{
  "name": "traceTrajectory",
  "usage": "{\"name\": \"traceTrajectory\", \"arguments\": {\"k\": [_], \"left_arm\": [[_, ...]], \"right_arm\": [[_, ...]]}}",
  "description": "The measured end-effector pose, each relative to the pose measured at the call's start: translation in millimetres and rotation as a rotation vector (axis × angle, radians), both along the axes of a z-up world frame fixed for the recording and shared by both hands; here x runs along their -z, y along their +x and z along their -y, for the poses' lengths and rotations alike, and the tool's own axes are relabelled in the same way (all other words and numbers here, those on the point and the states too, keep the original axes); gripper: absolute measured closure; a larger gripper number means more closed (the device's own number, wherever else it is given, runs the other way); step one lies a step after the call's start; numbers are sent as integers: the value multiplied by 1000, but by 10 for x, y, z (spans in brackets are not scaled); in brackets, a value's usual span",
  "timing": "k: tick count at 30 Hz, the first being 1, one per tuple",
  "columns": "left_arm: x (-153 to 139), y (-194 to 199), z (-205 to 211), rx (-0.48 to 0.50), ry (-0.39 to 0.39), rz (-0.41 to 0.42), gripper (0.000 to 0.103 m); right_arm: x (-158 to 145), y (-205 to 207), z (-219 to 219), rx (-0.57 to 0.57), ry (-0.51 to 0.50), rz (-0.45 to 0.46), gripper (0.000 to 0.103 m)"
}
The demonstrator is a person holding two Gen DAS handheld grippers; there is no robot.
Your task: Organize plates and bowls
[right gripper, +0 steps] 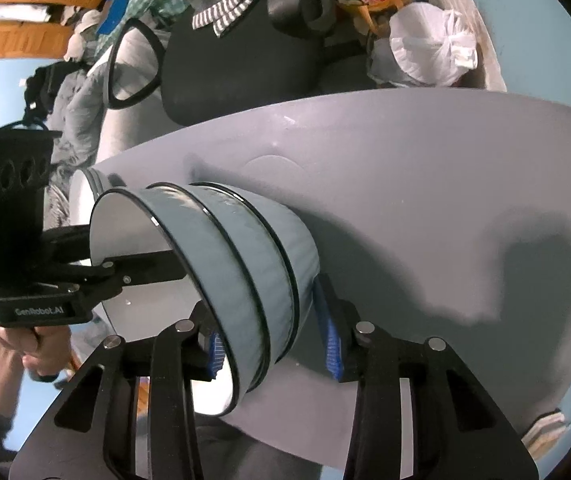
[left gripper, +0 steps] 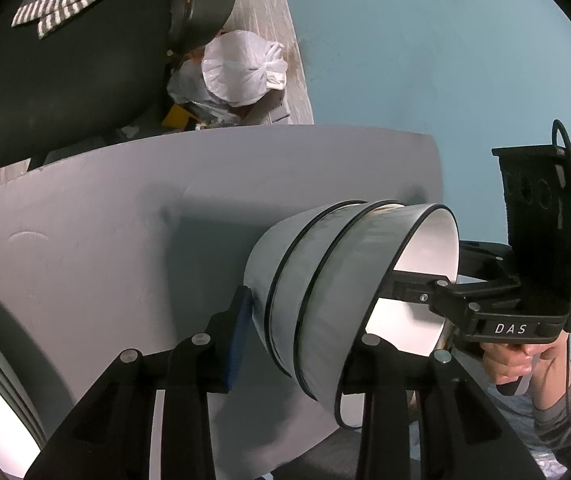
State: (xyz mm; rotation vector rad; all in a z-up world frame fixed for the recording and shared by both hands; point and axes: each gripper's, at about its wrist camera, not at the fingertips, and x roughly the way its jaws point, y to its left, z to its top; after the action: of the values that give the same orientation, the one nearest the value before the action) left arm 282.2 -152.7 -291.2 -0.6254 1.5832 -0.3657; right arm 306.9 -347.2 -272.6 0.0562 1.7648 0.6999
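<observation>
Nesting looks done for three bowls: they sit one inside another, tilted above the grey table. The left gripper and right gripper both clamp the stack's walls. Setting it down remains.

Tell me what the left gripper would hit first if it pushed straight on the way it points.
Nothing new: the left gripper already straddles the wall of the stacked bowls, one finger inside, one outside. Pushed further, the bowl rim would likely seat deeper between its fingers; past the bowls lies the grey table, though depth is unclear.
</observation>
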Motion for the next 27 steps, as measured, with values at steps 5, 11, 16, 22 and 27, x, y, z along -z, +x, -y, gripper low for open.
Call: {"name": "traceTrajectory", "arguments": {"k": [5, 11, 16, 22, 27], "left_arm": [[-35, -24, 1, -18, 15, 0, 70], [-84, -40, 26, -17, 42, -9, 72], [-65, -59, 29, 2, 46, -39, 74], [-49, -103, 11, -12, 54, -42, 75], [-37, -142, -4, -21, 60, -48, 76]], "right_arm": [[-30, -13, -5, -4, -19, 9, 73], [-40, 1, 17, 16, -35, 3, 76], [-42, 1, 9, 29, -44, -12, 76], [-56, -16, -18, 34, -54, -19, 76], [-61, -73, -44, 32, -53, -28, 76]]}}
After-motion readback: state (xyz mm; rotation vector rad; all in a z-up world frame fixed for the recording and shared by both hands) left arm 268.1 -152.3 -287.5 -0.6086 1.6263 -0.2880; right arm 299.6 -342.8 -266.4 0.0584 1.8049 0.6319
